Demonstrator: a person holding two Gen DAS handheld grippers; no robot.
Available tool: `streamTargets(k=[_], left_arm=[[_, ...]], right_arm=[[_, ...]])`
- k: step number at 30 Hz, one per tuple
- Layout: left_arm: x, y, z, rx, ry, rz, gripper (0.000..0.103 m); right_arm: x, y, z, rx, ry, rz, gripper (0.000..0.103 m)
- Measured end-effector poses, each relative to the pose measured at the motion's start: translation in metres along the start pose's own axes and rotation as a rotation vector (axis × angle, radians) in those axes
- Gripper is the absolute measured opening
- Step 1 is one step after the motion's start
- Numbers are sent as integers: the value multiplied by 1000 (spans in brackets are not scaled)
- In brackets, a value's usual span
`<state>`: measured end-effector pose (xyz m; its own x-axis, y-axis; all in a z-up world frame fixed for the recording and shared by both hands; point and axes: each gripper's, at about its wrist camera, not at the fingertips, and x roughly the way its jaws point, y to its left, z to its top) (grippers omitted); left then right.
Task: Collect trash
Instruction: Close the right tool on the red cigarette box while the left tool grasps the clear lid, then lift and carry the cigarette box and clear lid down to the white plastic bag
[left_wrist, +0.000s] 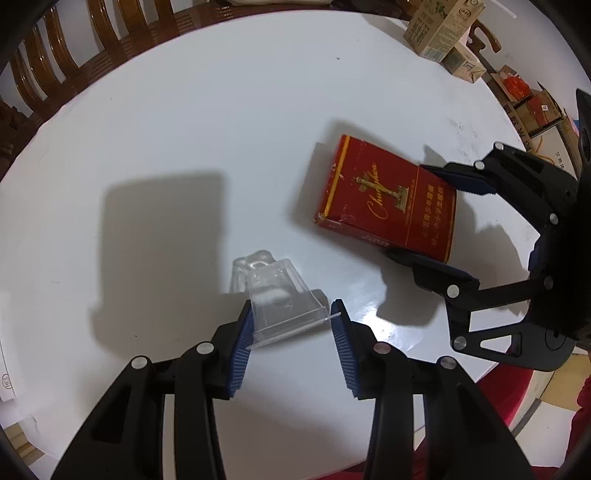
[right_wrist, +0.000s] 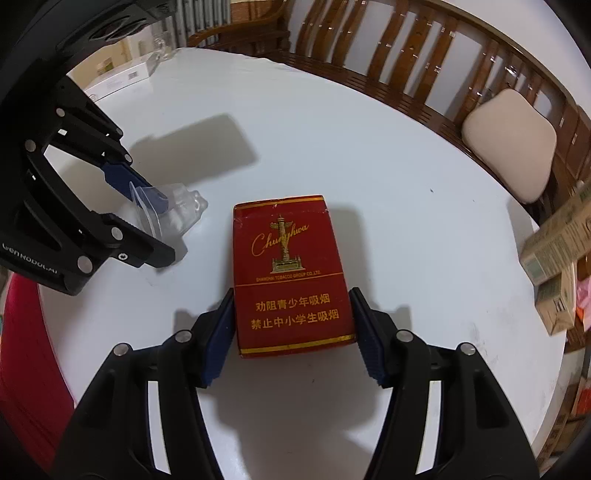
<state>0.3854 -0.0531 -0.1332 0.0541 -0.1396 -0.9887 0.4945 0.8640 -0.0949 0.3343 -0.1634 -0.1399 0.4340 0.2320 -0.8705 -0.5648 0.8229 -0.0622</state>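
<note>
Flagging risks, left to right:

Left gripper (left_wrist: 291, 332): jaws spread around the wide rim of the clear, thin-walled plastic blister shell (left_wrist: 271, 295). One blue pad sits at the rim's left edge, the other just at the right corner. Looks like light contact, not a firm squeeze; I judge it not yet gripped.

Clear shell position: lying on its side on the white round table (left_wrist: 221, 129), narrow end pointing away from the gripper, near the table's front edge.

Clear shell risk: flimsy material will likely buckle or pop out sideways when the pads close on the flange. Contact is only at the rim, so it could pivot and drop on lift.

Red cardboard cigarette pack with gold lettering (right_wrist: 291, 273): lying flat on the table, just right of the shell, lower end between the right gripper's pads.

Right gripper (right_wrist: 293, 332): jaws against both long sides of the pack near its bottom end; appears clamped or very nearly, no gap visible.

Pack risk: hold is at one end only, so the far end may sag or swing on lift. If empty, the card walls could crush and slip.

Clearance: both grippers work close together; lifting at once could knock one tool into the other.

Destination: no bin visible in either view.
</note>
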Motion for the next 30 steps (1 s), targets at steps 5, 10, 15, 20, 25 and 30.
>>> streamTargets(k=[5,10,15,20,25,30], left_arm=[[-6,-3,-7,12,-25,4,41],[-16,-9,-13,22,-53,16,41],[-23,-12,-23,10,-65,22,41],[-32,-13,-36,9,-79,27,41],[-41,-19,-30,11,-94,34,41],[-59,-26,-42,17,-120,42,41]], right_arm=[[-6,0,-1,30,-14,-9,58],[-19,0,-2,51,-42,-44,57],[-26,1,-2,61,-38,-61,57],[-39,3,-4,72,-59,-78,57],[-57,8,-4,71,-82,-96,57],[-88,15,-5,70,-127,-128,57]])
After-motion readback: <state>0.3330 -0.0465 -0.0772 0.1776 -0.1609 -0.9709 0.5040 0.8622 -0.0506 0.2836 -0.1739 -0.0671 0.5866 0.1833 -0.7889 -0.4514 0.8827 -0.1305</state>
